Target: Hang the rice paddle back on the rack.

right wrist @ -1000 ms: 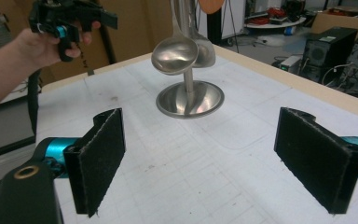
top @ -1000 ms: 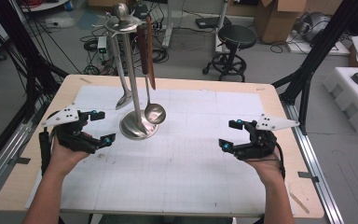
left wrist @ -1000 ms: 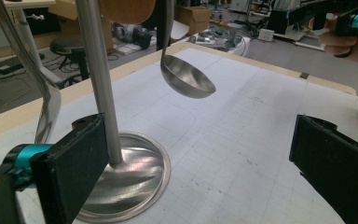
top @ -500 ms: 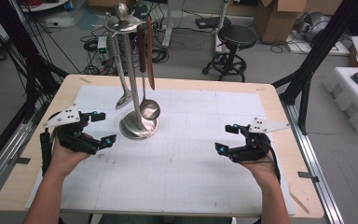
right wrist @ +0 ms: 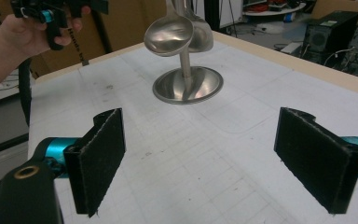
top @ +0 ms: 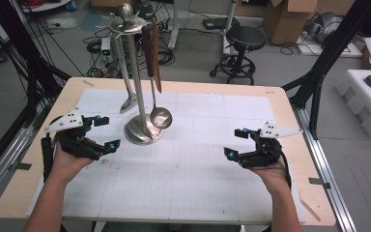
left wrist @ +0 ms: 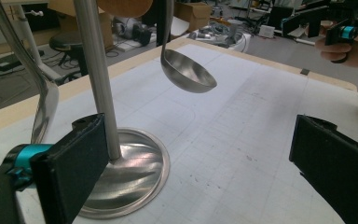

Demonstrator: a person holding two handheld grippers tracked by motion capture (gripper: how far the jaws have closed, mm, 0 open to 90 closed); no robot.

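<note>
High view: a polished steel utensil stand [top: 144,130] is standing left of centre on the white gridded mat [top: 198,183], its round dished base gleaming and its thin pole rising toward the top edge. A steel ladle [top: 160,116] with a dark handle and a slotted steel utensil [top: 127,104] are hanging from its top hooks. The left gripper [top: 104,133] is hovering at mid-left, just beside the base, jaws parted and holding nothing. The right gripper [top: 236,143] is sitting at mid-right, well apart from the stand, jaws likewise spread and empty.

Left gripper view: the stand's pole [left wrist: 95,74] is rising in the upper left, the mirror-like base [left wrist: 130,179] spreading at lower left, and the ladle bowl [left wrist: 189,74] is hanging at upper centre.

Right gripper view: the base [right wrist: 188,86] is sitting upper centre, the ladle bowl [right wrist: 168,30] hanging above it, both black pads [right wrist: 100,156] standing wide apart.
</note>
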